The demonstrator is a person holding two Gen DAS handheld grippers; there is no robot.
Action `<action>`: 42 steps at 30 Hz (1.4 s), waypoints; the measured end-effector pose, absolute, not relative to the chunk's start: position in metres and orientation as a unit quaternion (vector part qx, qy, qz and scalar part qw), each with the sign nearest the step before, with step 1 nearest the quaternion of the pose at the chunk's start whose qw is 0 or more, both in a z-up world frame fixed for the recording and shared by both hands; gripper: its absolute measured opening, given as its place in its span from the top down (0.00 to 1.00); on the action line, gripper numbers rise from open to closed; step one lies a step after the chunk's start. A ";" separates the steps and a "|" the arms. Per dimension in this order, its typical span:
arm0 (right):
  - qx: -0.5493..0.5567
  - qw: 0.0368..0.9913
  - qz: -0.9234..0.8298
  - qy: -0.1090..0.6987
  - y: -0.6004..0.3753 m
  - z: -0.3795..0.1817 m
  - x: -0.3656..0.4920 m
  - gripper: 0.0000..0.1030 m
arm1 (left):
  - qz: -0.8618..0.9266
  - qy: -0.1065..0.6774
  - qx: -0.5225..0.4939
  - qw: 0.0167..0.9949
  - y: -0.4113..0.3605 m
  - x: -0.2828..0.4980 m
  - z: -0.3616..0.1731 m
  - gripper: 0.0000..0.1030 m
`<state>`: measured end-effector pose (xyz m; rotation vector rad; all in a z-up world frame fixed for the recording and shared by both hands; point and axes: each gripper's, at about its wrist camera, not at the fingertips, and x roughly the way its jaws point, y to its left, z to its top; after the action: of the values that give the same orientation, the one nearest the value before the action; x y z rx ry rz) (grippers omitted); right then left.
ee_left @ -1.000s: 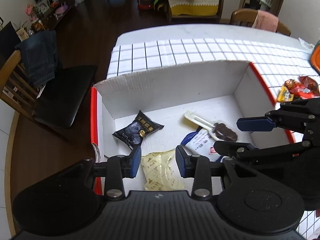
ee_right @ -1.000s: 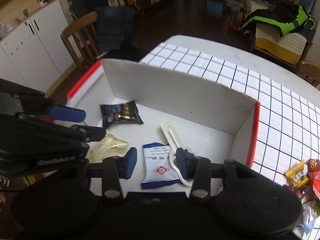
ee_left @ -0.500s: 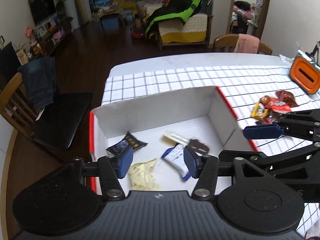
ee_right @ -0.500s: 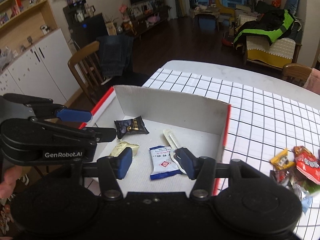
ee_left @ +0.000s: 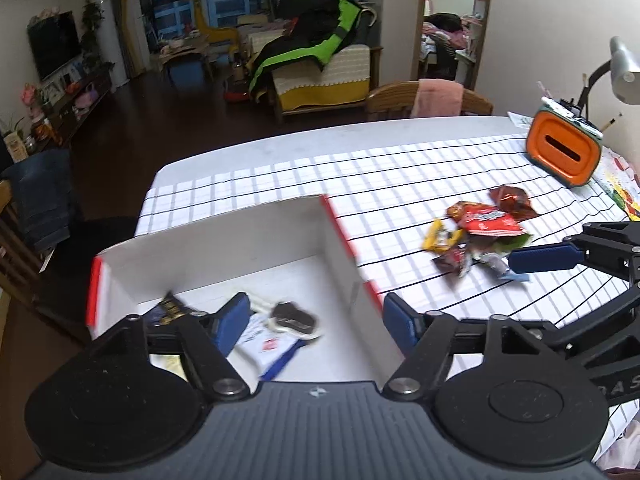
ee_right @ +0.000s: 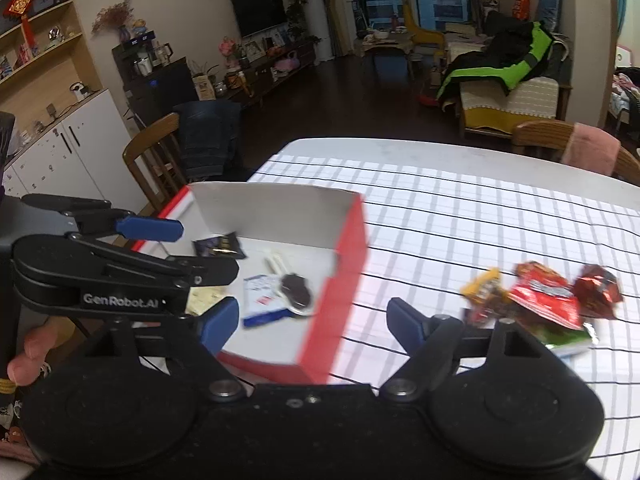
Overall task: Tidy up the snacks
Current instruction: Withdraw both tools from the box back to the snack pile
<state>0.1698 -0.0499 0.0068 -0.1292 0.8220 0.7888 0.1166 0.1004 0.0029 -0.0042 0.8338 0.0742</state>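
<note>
Left gripper [ee_left: 316, 322]: spread wide, nothing between the pads, held above the box's right wall. Right gripper [ee_right: 312, 322]: likewise spread wide and empty, straddling the box's red right wall from above; one blue finger over the box floor, the other over the tablecloth.

Box [ee_left: 224, 236]: white cardboard, open-topped, red on its outer faces, set near the left edge of the table. Chair [ee_right: 154, 160] with dark clothing draped on its back just beyond that edge. Checked tablecloth [ee_left: 400, 184]: open stretch between the box's right wall and the pile of loose snacks; more bare cloth behind the box toward the far table edge. Orange container [ee_left: 562, 152] well apart at the far right, near a lamp.

Box contents, lying flat on the floor, blurred in both views: dark wrapper [ee_right: 219, 245] toward the back left; pale yellow packet [ee_right: 204, 296] at the front left, partly hidden behind the left gripper; white-and-blue sachet [ee_right: 262, 300] in the middle; clear packet with a dark biscuit [ee_right: 295, 292] touching or overlapping the sachet.

Pile of loose snacks [ee_right: 540, 296]: on the cloth right of the box, well apart from it; red, yellow and green wrappers bunched together and overlapping. Right gripper's blue finger close beside the pile in the left wrist view; contact not determinable.
</note>
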 end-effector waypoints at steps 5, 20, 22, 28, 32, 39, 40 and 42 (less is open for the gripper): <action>-0.059 0.846 0.367 0.383 -0.095 0.002 0.181 0.09 | 0.017 0.406 -0.008 0.914 0.063 0.131 -0.003 0.23; -0.090 0.860 0.327 0.382 -0.201 -0.035 0.240 0.00 | 0.008 0.422 -0.029 0.906 -0.021 0.189 -0.044 0.17; -0.100 0.856 0.336 0.381 -0.209 -0.042 0.250 0.00 | 0.005 0.427 -0.025 0.904 -0.029 0.198 -0.049 0.17; -0.136 0.833 0.371 0.387 -0.224 -0.069 0.283 0.00 | 0.006 0.459 -0.026 0.888 -0.045 0.230 -0.072 0.17; -0.151 0.808 0.411 0.394 -0.226 -0.084 0.306 0.00 | 0.007 0.477 -0.025 0.879 -0.052 0.247 -0.084 0.17; -0.182 0.762 0.472 0.405 -0.215 -0.105 0.343 0.01 | 0.012 0.498 -0.009 0.867 -0.061 0.273 -0.103 0.17; -0.186 0.756 0.480 0.404 -0.213 -0.107 0.346 0.01 | 0.014 0.500 -0.007 0.866 -0.062 0.277 -0.105 0.17; -0.198 0.745 0.494 0.403 -0.207 -0.109 0.353 0.02 | 0.018 0.505 -0.005 0.863 -0.062 0.283 -0.110 0.17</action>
<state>0.3534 -0.2073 -0.1091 -0.4345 0.8815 1.0805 0.2832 -0.0618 -0.1100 -0.0103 1.0585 0.0370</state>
